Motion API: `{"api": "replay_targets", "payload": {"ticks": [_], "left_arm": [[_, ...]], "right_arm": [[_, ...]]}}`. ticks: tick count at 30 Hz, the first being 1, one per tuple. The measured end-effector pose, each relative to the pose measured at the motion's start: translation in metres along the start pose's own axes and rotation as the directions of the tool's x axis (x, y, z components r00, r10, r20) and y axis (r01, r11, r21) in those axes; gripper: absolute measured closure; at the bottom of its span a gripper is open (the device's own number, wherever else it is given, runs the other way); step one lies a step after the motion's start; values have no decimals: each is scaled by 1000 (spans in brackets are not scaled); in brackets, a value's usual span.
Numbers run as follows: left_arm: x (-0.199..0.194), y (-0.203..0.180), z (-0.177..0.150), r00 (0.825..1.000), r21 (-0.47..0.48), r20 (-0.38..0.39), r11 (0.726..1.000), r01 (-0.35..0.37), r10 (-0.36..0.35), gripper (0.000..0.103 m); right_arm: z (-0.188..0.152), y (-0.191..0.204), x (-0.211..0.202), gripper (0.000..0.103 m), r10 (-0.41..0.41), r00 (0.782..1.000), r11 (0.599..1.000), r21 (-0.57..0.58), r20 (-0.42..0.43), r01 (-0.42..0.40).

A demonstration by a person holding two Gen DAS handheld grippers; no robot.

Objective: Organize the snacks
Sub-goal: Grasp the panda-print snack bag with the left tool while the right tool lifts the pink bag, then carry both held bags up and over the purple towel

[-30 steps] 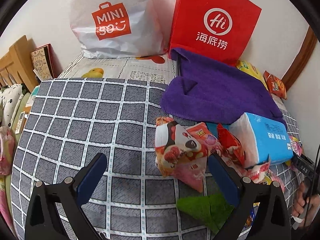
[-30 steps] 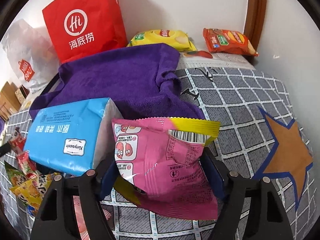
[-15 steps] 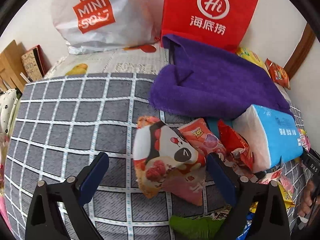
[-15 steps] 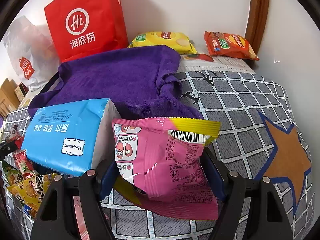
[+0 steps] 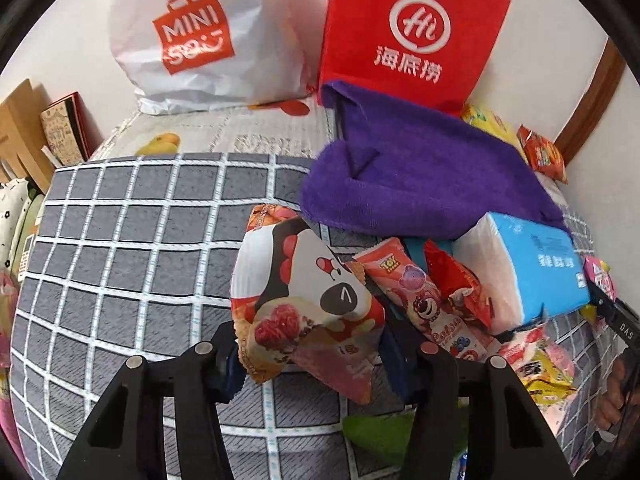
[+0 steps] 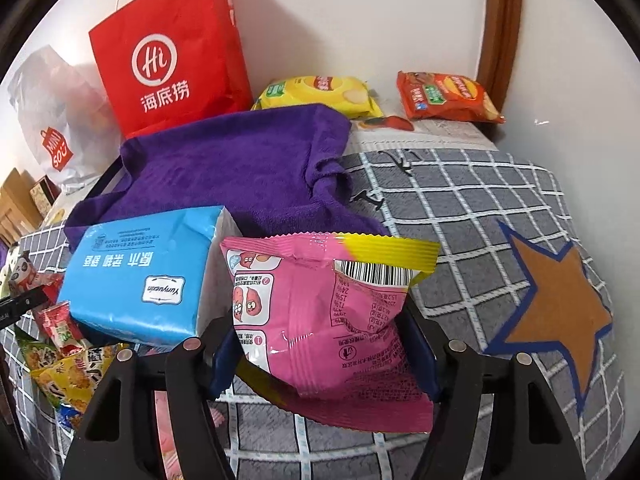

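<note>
We see the left claw [image 5: 312,354] closing on the panda snack bag [image 5: 304,300], wide open a second ago. The right claw [image 6: 324,350] is tightening on the pink snack bag [image 6: 324,320]; the blue tissue pack [image 6: 140,280] and purple towel [image 6: 240,168] crowd the bed [image 6: 460,200].

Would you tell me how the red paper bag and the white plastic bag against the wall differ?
The red paper bag stands stiff and flat-sided with a white circular logo; the white plastic bag slumps rounded and crinkled with an orange logo. Both rest against the wall at the bed's far edge.
</note>
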State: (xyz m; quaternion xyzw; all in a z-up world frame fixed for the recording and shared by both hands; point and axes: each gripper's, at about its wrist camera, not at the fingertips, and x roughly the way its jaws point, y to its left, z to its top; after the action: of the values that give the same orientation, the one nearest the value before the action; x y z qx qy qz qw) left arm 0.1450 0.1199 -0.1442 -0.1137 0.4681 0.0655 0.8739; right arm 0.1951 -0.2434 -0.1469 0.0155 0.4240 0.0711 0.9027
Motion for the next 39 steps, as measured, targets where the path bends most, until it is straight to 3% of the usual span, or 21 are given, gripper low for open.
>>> {"api": "replay_targets", "payload": {"ticks": [8, 18, 30, 39], "left_arm": [[-36, 14, 4, 998, -9, 64, 1000, 28, -27, 50], [-70, -12, 20, 991, 48, 97, 995, 87, -91, 50], [-87, -54, 55, 986, 136, 117, 986, 102, -118, 50], [-81, -82, 92, 983, 189, 131, 977, 101, -127, 50]], "right_arm": [[-2, -1, -37, 34, -20, 999, 999, 29, 32, 19], [11, 27, -80, 34, 25, 995, 1000, -14, 100, -24], [47, 56, -88, 34, 90, 985, 994, -76, 147, -79], [90, 74, -66, 34, 109, 982, 989, -113, 153, -92]]}}
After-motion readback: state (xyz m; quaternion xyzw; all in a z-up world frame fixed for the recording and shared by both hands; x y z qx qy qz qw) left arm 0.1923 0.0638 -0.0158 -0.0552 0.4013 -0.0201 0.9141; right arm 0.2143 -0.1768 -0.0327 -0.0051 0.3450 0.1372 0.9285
